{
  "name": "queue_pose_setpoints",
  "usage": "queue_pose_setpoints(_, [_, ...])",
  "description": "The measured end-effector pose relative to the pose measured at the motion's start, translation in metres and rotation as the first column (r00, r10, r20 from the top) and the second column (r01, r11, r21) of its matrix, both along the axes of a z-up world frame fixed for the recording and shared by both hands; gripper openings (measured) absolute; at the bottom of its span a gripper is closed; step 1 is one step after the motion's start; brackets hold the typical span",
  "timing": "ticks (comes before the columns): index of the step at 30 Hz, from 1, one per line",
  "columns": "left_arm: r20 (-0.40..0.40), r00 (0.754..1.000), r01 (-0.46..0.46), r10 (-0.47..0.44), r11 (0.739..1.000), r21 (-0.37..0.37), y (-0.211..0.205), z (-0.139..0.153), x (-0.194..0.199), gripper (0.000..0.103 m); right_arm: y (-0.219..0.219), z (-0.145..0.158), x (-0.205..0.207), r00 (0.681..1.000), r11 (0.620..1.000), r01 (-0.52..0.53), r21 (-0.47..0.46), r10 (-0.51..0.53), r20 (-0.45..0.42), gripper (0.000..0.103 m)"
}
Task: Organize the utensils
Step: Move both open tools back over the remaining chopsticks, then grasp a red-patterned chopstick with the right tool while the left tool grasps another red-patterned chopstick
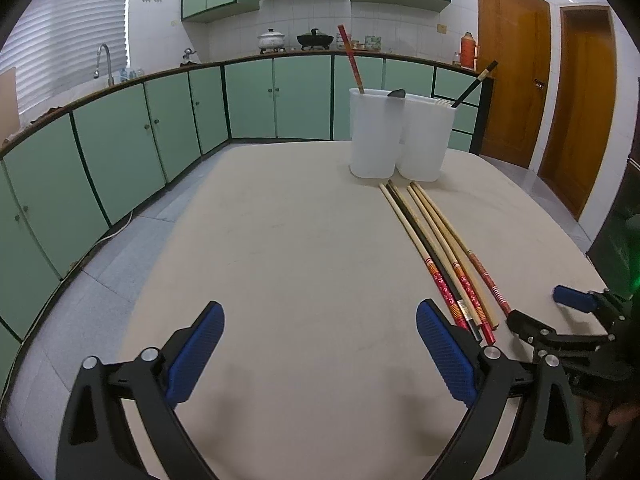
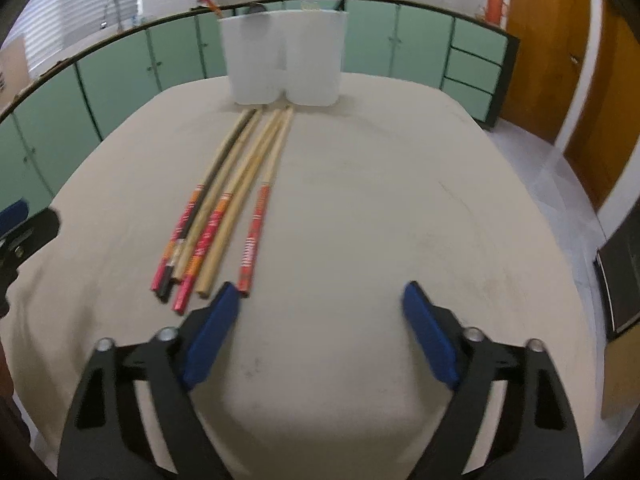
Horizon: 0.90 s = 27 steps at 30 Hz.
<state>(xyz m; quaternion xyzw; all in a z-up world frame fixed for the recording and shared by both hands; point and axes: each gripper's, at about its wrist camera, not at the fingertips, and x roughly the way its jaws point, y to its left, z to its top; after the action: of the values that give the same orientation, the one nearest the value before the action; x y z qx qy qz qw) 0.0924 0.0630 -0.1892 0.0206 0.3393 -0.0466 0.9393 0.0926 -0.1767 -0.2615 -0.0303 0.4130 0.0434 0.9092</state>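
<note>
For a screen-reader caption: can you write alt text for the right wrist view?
Five chopsticks lie side by side on a beige table, pointing toward two white holders at its far edge. The open right gripper hovers just short of their near ends, empty.

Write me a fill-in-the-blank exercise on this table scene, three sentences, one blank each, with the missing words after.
1. The loose chopsticks lie on the table in front of two ____ containers.
2. The left gripper holds ____ between its blue pads.
3. In the right wrist view, the right gripper hovers with the nearest chopstick end just beside its ____ pad.

Missing words: white; nothing; left
</note>
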Motion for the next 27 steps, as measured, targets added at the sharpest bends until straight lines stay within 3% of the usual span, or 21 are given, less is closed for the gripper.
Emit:
queue_pose_setpoints(3, [0.001,1.000,0.003,-0.003,1.000,0.004,-0.003,0.000,0.000,0.095,0.004,0.000,0.000,0.999,0.999,-0.034,0.030,0.034,-0.001,0.062])
queue_pose_setpoints(8, [-0.002,1.000,0.008,-0.008,1.000,0.004,-0.005,0.000,-0.002,0.095,0.012,0.000,-0.001,0.999,0.998,-0.049,0.026,0.048,0.012,0.053])
queue_pose_setpoints(16, [-0.007,1.000,0.028,-0.029,1.000,-0.012,-0.021,0.000,0.001,0.095,0.010,0.001,-0.004,0.997,0.995,-0.072,0.066,0.070,0.032,0.006])
queue_pose_setpoints(27, [-0.066,0.994,0.086,-0.085,0.996,0.011,-0.060,-0.022,0.002,0.094,-0.026,0.003,-0.007,1.000,0.990,-0.016,0.141,0.012,0.028,0.005])
